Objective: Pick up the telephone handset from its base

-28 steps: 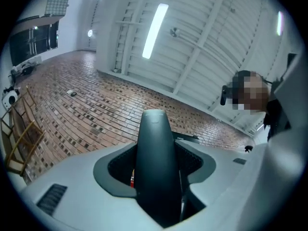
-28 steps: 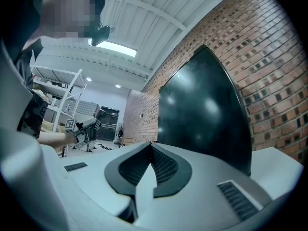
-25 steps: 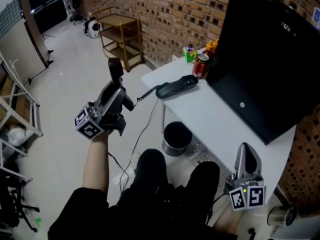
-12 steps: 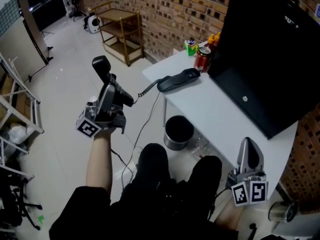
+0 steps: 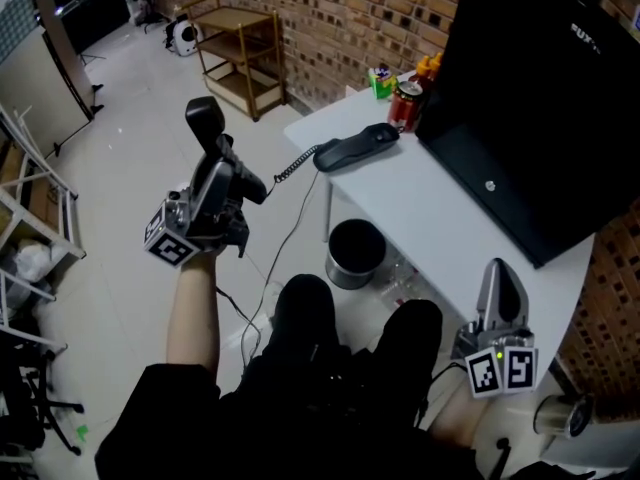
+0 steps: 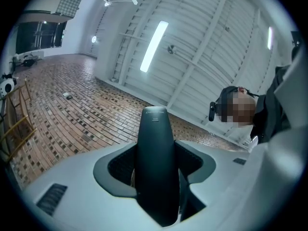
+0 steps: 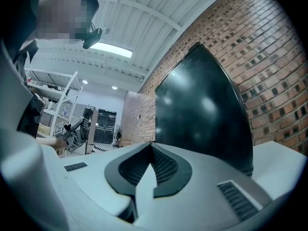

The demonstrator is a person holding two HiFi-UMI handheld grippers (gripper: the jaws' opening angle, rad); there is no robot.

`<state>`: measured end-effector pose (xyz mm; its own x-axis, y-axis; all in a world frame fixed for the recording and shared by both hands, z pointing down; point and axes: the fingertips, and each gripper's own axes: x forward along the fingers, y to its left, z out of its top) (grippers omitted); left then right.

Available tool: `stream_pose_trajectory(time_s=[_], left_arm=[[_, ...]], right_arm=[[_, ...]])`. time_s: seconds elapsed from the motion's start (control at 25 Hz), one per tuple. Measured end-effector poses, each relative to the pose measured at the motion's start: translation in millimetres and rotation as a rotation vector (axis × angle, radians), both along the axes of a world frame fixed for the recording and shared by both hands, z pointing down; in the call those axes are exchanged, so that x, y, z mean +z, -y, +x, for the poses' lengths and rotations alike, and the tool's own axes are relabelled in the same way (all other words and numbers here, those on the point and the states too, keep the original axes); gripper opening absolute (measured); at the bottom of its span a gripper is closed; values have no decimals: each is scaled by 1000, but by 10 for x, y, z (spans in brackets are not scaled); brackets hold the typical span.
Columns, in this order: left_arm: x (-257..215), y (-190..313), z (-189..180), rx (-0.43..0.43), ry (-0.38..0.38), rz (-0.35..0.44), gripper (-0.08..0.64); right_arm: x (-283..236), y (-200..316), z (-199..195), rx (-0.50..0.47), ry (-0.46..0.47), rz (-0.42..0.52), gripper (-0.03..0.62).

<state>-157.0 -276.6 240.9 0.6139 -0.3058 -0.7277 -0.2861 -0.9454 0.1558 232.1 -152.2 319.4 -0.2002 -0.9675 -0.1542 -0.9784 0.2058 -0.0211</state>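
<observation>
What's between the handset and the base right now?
Only the coiled cord, strung from base to handset above the floor; the head view shows it.

Lab-like workspace: brick wall [image 5: 330, 13], white desk [image 5: 425, 223], big monitor [image 5: 545, 98], wooden cart [image 5: 243, 53].

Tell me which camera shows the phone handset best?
The head view: the handset sticks up from the left gripper, its curly cord trailing to the table. The left gripper view shows one end, clamped between the jaws. The right gripper view shows it tiny.
</observation>
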Motion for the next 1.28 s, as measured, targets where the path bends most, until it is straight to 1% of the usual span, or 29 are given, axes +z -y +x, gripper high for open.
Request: stream_pose_trajectory(time_s=[0.36, 0.6, 0.72, 0.92, 1.12, 1.28], left_arm=[[5, 18, -30, 29, -38, -14, 253], [73, -12, 22, 44, -36, -28, 253], [98, -3, 43, 38, -17, -31, 253], [103, 1, 60, 33, -3, -29, 253], [119, -5, 89, 35, -3, -33, 253], [155, 8, 87, 34, -2, -43, 253]], right_arm=[[-34, -94, 42, 22, -9, 2, 9], [-27, -178, 77, 40, -21, 4, 9], [-35, -193, 81, 41, -27, 12, 9], [0, -175, 49, 33, -73, 7, 9], [-33, -179, 77, 36, -53, 33, 9], [-32, -166, 76, 31, -51, 37, 9]])
